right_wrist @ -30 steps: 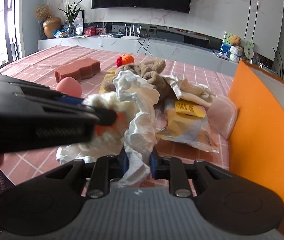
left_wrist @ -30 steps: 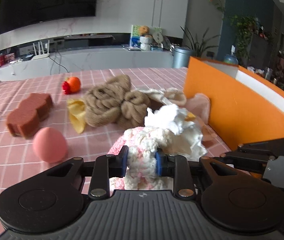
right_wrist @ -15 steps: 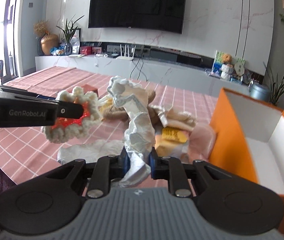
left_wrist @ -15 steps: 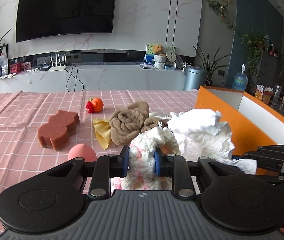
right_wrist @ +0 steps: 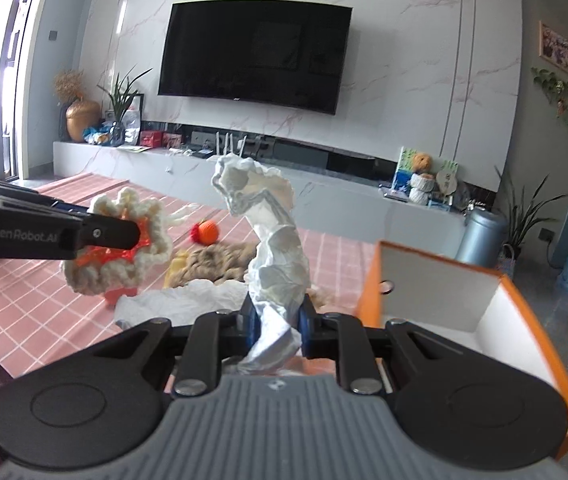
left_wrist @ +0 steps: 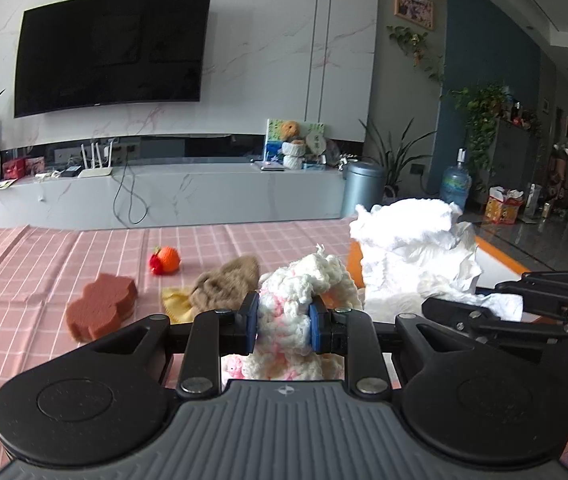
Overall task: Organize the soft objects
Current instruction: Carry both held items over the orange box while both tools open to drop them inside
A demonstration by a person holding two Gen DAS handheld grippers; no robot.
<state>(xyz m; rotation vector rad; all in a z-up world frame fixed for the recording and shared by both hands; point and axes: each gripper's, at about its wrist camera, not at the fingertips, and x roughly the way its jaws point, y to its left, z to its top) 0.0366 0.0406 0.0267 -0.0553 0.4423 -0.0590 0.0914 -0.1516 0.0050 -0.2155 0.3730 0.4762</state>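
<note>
Gripping a cream and pink knitted piece [left_wrist: 284, 320], the left tool [left_wrist: 284, 322] is pinched on it from both sides, and the piece is carried above the desk [left_wrist: 44, 264]. In the right wrist view the same knitted piece [right_wrist: 120, 252] is seen raised at the left, showing an orange centre. A crumpled white paper wad [right_wrist: 276, 264] is clamped between the fingers of the right tool [right_wrist: 276, 326] and is held upright, also off the desk. An orange box [right_wrist: 524, 320] with a white interior is located just right of the right tool, open side up. On the pink checked cloth of the desk are left a brown knitted bundle [left_wrist: 224, 288], a yellow cloth [left_wrist: 176, 300] touching it, a brown flower-shaped sponge [left_wrist: 100, 306] and a small orange ball [left_wrist: 166, 260], the last two well apart from the bundle.
</note>
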